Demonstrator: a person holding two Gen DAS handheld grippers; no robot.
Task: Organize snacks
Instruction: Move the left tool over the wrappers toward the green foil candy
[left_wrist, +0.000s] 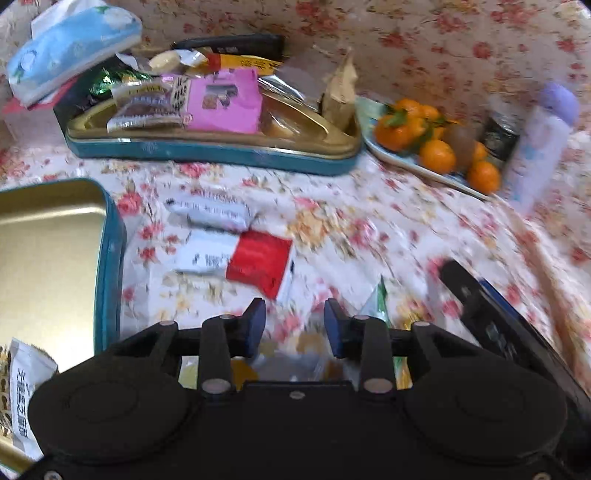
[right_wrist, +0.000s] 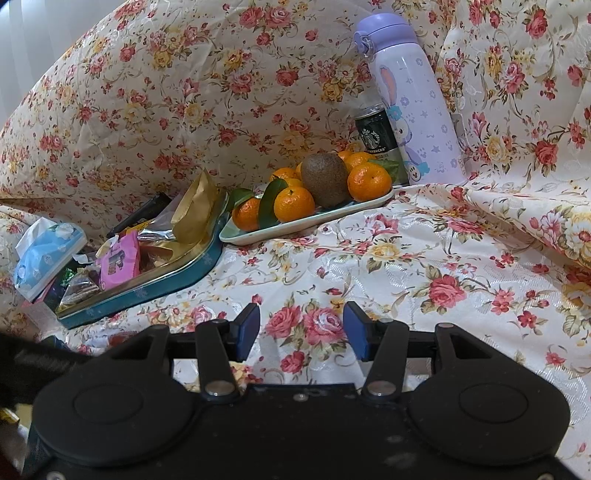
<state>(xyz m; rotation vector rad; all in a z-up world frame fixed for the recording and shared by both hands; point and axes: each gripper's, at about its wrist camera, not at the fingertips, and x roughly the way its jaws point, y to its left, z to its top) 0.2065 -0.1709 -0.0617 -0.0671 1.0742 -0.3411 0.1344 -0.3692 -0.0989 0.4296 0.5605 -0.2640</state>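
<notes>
Your left gripper (left_wrist: 294, 325) hangs over a clear-wrapped snack (left_wrist: 295, 360) on the floral tabletop (left_wrist: 369, 229), jaws parted on either side of it and not yet pressing, as far as the blur allows. Lower until both pads straddle the wrapper's body, not its loose edge, then clench gently, since the film will likely slip. Just beyond lie a red-and-white packet (left_wrist: 243, 262) and a white packet (left_wrist: 212, 212); leave them undisturbed. The empty teal tin (left_wrist: 110, 258) beside them looks the likely destination. Farther back sits the full snack tin (left_wrist: 207, 147). Your right gripper (right_wrist: 301, 330) idles, released and empty.
</notes>
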